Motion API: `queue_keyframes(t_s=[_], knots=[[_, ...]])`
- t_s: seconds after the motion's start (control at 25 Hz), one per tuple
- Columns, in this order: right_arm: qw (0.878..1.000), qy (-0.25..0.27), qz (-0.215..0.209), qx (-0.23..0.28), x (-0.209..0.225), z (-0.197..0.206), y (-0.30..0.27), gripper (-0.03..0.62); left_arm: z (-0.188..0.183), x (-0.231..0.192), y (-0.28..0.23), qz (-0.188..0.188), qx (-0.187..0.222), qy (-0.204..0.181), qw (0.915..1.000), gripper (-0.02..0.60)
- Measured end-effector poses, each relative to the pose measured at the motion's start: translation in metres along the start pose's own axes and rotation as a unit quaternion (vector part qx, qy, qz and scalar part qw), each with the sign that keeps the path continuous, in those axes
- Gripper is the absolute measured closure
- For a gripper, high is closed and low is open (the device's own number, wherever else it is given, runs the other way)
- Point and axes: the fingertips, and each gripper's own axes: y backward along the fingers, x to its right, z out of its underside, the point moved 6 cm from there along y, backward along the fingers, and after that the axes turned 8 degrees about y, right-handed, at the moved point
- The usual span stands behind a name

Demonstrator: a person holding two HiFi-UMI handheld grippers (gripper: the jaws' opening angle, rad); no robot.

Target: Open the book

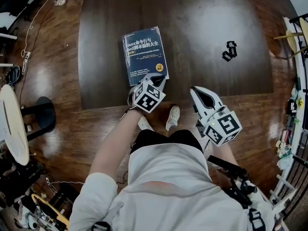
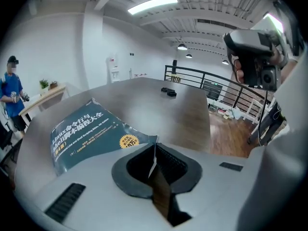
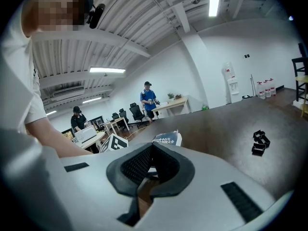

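Observation:
A dark blue book point(image 1: 144, 54) with white print lies closed on the dark table point(image 1: 207, 23), near its front edge. My left gripper point(image 1: 159, 78) is at the book's near right corner. In the left gripper view the book point(image 2: 86, 129) stretches away to the left, and the left gripper point(image 2: 155, 148) is shut on the thin white edge of the cover's corner, which is bent slightly up. My right gripper point(image 1: 196, 91) hovers at the table's front edge, right of the book, with its jaws together and nothing held. The right gripper view shows the book point(image 3: 166, 139) beyond the right gripper point(image 3: 153, 146).
A small black clip-like object point(image 1: 230, 50) lies at the table's right side. The person's shoes point(image 1: 172, 117) stand on the wooden floor under the front edge. A round pale table point(image 1: 12, 124) and a stool are at the left. Other people stand at desks far off.

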Motion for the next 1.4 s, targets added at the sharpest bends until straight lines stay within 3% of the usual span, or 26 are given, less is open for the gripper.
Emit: queue_keyframes(t_s=[0.44, 0.72, 0.96, 1.2, 1.4], knots=[[1.000, 0.002, -0.006, -0.001, -0.001, -0.001, -0.005, 0.594, -0.010, -0.007, 0.025, 0.000, 0.052, 0.051, 0.9973, 0.563], [1.000, 0.005, -0.016, -0.004, -0.003, -0.004, -0.007, 0.594, -0.022, -0.020, 0.069, -0.017, 0.133, 0.132, 0.9822, 0.565], [1.000, 0.008, -0.026, -0.009, -0.012, -0.003, -0.015, 0.594, -0.009, -0.039, 0.112, -0.044, 0.210, 0.222, 0.9511, 0.568], [0.999, 0.012, -0.038, -0.012, -0.018, -0.005, -0.020, 0.594, 0.011, -0.058, 0.160, -0.079, 0.278, 0.305, 0.9076, 0.571], [0.999, 0.015, -0.045, -0.016, -0.021, -0.005, -0.022, 0.594, 0.042, -0.080, 0.189, -0.114, 0.306, 0.369, 0.8699, 0.572]])
